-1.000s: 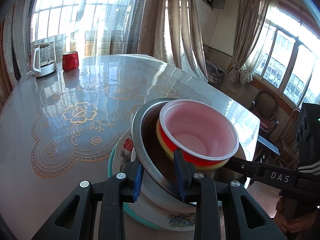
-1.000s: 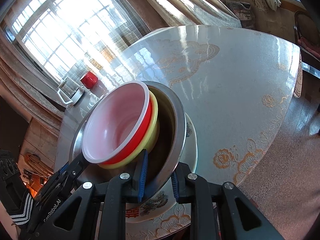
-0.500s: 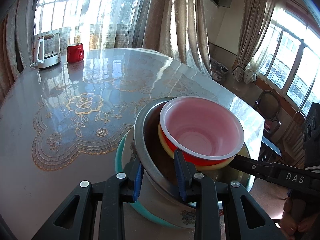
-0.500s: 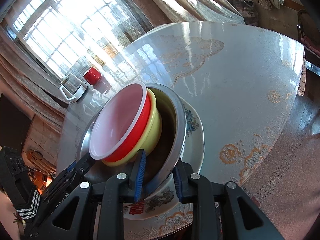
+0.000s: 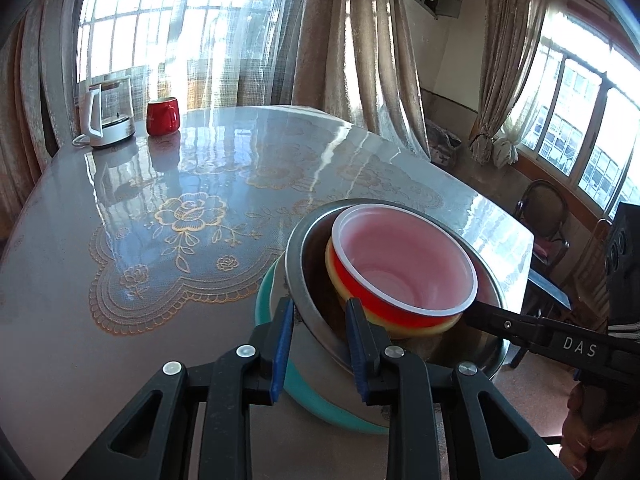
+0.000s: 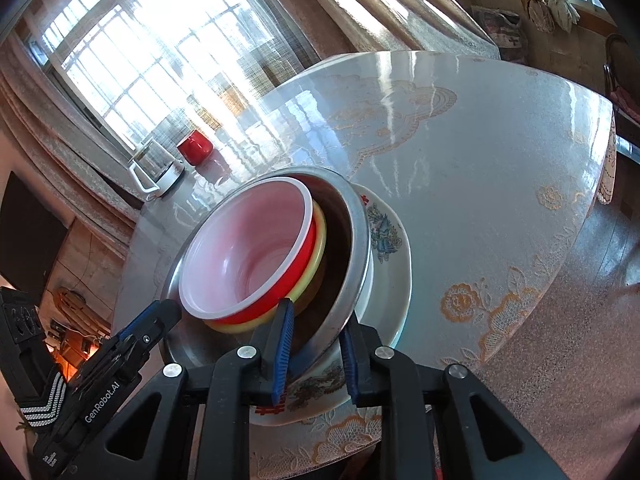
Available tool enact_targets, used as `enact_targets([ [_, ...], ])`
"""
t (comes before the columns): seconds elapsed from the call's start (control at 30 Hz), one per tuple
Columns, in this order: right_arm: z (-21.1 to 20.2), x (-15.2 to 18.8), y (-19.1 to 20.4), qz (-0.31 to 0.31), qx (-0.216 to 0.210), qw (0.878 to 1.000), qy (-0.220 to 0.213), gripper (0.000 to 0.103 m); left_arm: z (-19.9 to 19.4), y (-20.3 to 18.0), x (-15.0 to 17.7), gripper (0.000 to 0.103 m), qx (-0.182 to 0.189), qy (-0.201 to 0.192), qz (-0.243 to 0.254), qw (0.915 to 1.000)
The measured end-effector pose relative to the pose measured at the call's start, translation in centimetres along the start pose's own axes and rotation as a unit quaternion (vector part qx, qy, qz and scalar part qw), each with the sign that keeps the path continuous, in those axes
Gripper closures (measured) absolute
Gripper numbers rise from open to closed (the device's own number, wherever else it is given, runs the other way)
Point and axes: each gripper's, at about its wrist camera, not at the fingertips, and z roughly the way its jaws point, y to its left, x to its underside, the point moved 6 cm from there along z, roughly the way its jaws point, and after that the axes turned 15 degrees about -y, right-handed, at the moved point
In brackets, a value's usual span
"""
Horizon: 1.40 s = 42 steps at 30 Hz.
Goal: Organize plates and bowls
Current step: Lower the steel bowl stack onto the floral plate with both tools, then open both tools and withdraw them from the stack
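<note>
Bowls nested in a steel basin now ride higher off the table; both grippers, just closing further, clamp the basin's rim. Labels read "DAS", "GenRobot.AI".

At centre frame a red bowl with a pale pink inside and white rim nests in a yellow bowl, both inside a silver steel bowl. Under them lie a white plate painted with blue-green birds and red characters, and a teal plate. The bench wears grey cloth — gold lace flowers. A red mug stands upper left. The black fingers carry blue pads.
</note>
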Motion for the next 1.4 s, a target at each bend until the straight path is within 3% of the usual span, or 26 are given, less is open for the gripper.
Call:
enact_targets([
  [0.3, -0.4, 0.1, 0.1, 0.012, -0.013, 1.0, 0.004, 0.075, -1.0, 0.3, -0.3, 0.076, 0.002, -0.001, -0.012, 0.9999],
  [0.43, -0.7, 0.4, 0.5, -0.003, -0.014, 1.0, -0.002, 0.072, -1.3, 0.3, 0.1, 0.071, 0.001, 0.006, -0.017, 0.9998],
  [0.8, -2.5, 0.8, 0.7, -0.032, -0.004, 0.999, -0.043, 0.064, -3.3, 0.6, 1.4, 0.026, -0.021, 0.005, -0.01, 0.9997],
  [1.03, -4.7, 1.7, 0.8, -0.072, 0.012, 0.993, -0.094, 0.044, -5.4, 1.3, 2.3, 0.0, -0.059, -0.011, 0.015, 0.9981],
  [1.17, -5.5, 2.7, 1.3, -0.106, 0.02, 0.988, -0.113, 0.03, -6.5, 1.5, 3.2, 0.0, -0.085, -0.025, 0.048, 0.9949],
  [1.27, -5.9, 3.5, 1.5, -0.118, 0.027, 0.985, -0.123, 0.028, -7.0, 1.8, 4.1, 0.0, -0.095, -0.028, 0.063, 0.9931],
  [1.4, -6.3, 4.6, 1.5, -0.127, 0.04, 0.983, -0.126, 0.027, -7.5, 2.4, 5.3, 0.0, -0.091, -0.02, 0.042, 0.9948],
])
